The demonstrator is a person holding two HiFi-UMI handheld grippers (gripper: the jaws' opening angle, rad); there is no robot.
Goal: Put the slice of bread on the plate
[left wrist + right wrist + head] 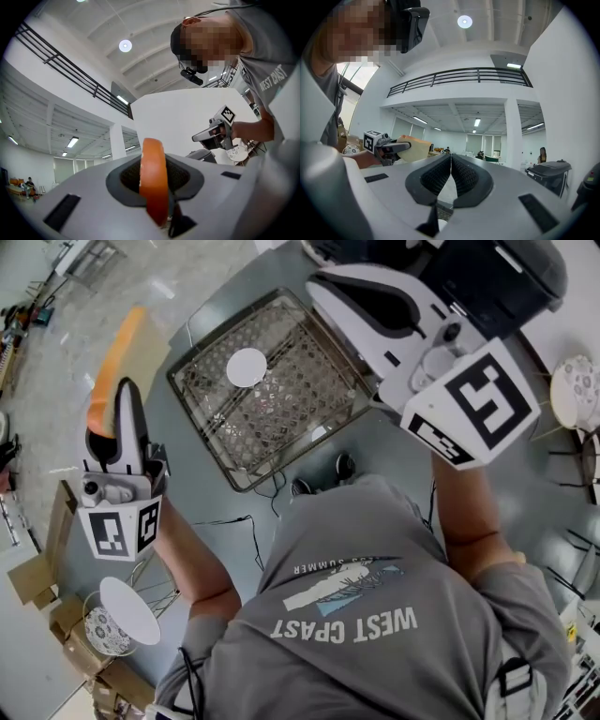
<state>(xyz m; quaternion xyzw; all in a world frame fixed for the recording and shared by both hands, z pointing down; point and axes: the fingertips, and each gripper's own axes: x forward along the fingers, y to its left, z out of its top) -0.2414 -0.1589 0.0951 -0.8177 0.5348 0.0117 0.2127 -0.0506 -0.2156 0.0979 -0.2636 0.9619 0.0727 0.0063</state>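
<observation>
**Desk:** Far left, seen from the head?

**Photographer:** Shows a plain white round plate [129, 610] low in the corner, just above a patterned white dish [99, 634], near brown cardboard boxes [36, 579].

**Desk:** And next along?

**Photographer:** Catches the white left gripper [114, 413], with its black-and-white marker cube, lifted in the air. Clamps the tan, orange-crusted slice of bread [120, 357] by its lower end. Holds it on edge, well apart from that plate. Confirms the grip in the left gripper view: presses both dark ribbed pads [127, 179] against the faces of the slice, crust toward the camera.

**Desk:** Centre?

**Photographer:** Takes in a rectangular wire-mesh basket [309, 404] lying on the grey table [384, 451], to the right of the bread. Carries a white round spot [247, 367]; cannot tell plate from reflection there. Below, fills the frame with the person's grey printed T-shirt [375, 615].

**Desk:** Right side?

**Photographer:** Puts the white right gripper [326, 285] above the basket's far right corner, large marker cube toward the lens. Closes its jaws on nothing: in the right gripper view, brings the pads together at the tips with no object between. Beyond, includes a black plastic bin [506, 277], and at the far edge a patterned white round plate [574, 390].
</observation>
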